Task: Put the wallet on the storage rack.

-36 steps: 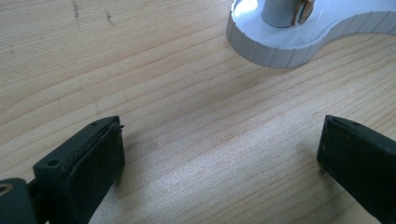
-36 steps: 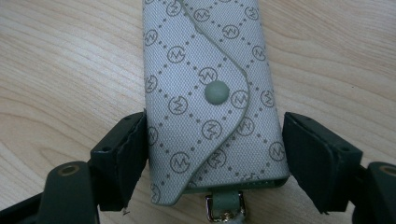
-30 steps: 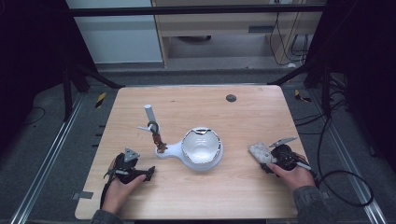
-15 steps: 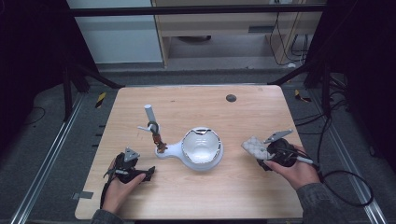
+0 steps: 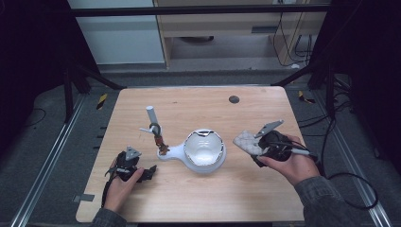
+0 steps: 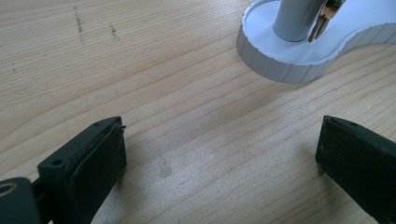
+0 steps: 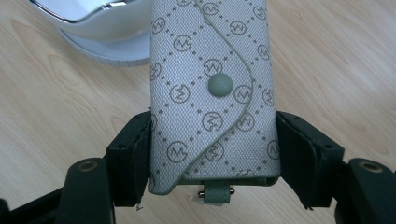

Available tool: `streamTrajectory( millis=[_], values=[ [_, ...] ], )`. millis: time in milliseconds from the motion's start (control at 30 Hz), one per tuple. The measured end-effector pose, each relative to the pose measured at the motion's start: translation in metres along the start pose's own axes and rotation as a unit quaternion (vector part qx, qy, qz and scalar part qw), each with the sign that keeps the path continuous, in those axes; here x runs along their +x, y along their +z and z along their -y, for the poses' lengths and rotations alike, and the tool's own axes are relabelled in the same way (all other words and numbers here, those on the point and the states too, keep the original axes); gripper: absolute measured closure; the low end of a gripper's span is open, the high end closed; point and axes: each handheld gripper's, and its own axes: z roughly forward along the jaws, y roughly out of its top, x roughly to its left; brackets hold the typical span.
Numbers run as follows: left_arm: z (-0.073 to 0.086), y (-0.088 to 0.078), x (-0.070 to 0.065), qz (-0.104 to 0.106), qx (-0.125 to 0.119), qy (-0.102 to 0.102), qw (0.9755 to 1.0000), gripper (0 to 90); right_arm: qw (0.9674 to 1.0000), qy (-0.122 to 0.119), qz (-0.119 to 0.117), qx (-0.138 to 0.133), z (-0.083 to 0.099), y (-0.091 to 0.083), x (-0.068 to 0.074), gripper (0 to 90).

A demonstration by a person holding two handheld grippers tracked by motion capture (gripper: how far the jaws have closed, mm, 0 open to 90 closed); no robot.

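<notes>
Two grippers, listed left to right. Left gripper (image 5: 150,171), near the table's (image 5: 265,198) front-left corner: jaws wide apart, nothing between them, resting. White stand (image 5: 189,152) with bowl (image 5: 204,146), table centre. Right gripper (image 5: 250,146), toward the right edge: jaws clamped on a patterned fabric pouch (image 7: 212,88), held off the table. Risk: the soft pouch may slip from the pads, or clip the bowl rim if carried low.

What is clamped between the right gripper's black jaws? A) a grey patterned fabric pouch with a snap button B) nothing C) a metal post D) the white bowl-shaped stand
A: in the right gripper view the right gripper has both pads pressed on the sides of the grey patterned fabric pouch, held above the wooden table.
</notes>
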Motion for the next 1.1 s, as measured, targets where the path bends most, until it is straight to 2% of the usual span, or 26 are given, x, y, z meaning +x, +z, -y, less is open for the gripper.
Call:
streamTrajectory(
  millis=[233, 600, 667, 800, 1100],
  values=[
    [0.000, 0.000, 0.001, 0.001, 0.001, 0.000, 1.0000, 0.4, 0.9995, -0.033, -0.004, -0.001, -0.021, -0.007, 0.019, 32.1],
    [0.000, 0.000, 0.001, 0.001, 0.001, 0.000, 1.0000, 0.2, 0.9979, -0.061, -0.019, -0.008, -0.048, -0.014, 0.040, 32.2],
    [0.000, 0.000, 0.001, 0.000, 0.001, 0.001, 1.0000, 0.2, 0.9968, -0.076, -0.024, 0.002, -0.056, -0.008, 0.047, 32.2],
    [0.000, 0.000, 0.001, 0.000, 0.001, 0.001, 1.0000, 0.2, 0.9958, -0.085, -0.033, 0.007, -0.066, -0.001, 0.057, 32.2],
    [0.000, 0.000, 0.001, 0.000, 0.001, 0.001, 1.0000, 0.2, 0.9941, -0.098, -0.042, 0.020, -0.076, 0.011, 0.066, 32.2]
  ],
)
